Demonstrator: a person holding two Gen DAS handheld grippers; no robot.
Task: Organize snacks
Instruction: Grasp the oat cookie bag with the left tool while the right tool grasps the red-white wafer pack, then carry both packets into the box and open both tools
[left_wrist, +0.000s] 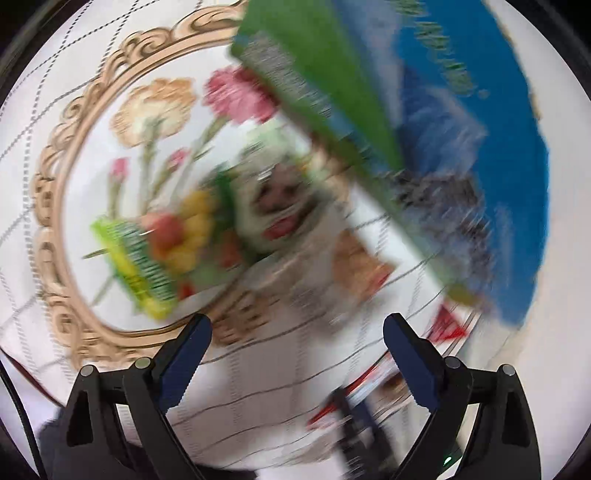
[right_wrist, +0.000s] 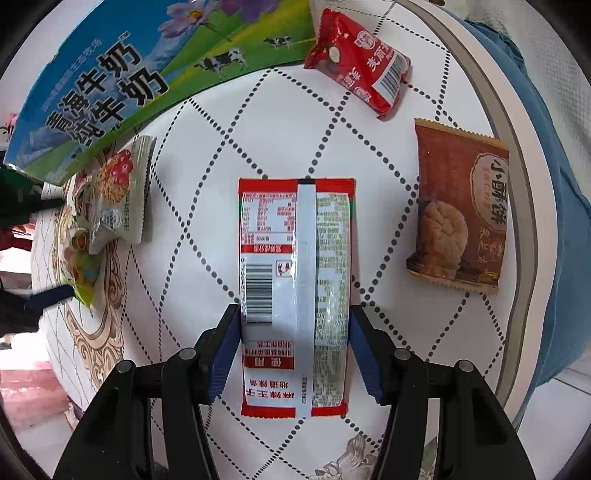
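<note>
Tablecloth (right_wrist: 229, 122), white with a dotted diamond grid and a tan scroll border, is covering the round table. Milk carton (right_wrist: 110, 81), blue and green with printed cows, is lying across the far left of the right wrist view; in the blurred left wrist view its green edge (left_wrist: 332, 92) is cutting diagonally across the top. Brown biscuit packet (right_wrist: 458, 210) is lying flat near the table's right rim. Red-and-white spicy strip packet (right_wrist: 295, 295) is sitting back side up at the centre, barcode showing, and the right gripper (right_wrist: 295, 354) is pressing its blue pads against the packet's two long edges, gripping it. Red candy packet (right_wrist: 358, 62) is resting above it, just beside the carton. Grey oat snack packet (right_wrist: 118, 195) is lying partly under the carton's lower corner, overlapping a fruit-printed bag (right_wrist: 81, 266). Left gripper (left_wrist: 295, 362) is hanging above the cloth with jaws spread wide and nothing between them, the fruit-printed bag (left_wrist: 170, 247) lying beyond its fingertips.
</note>
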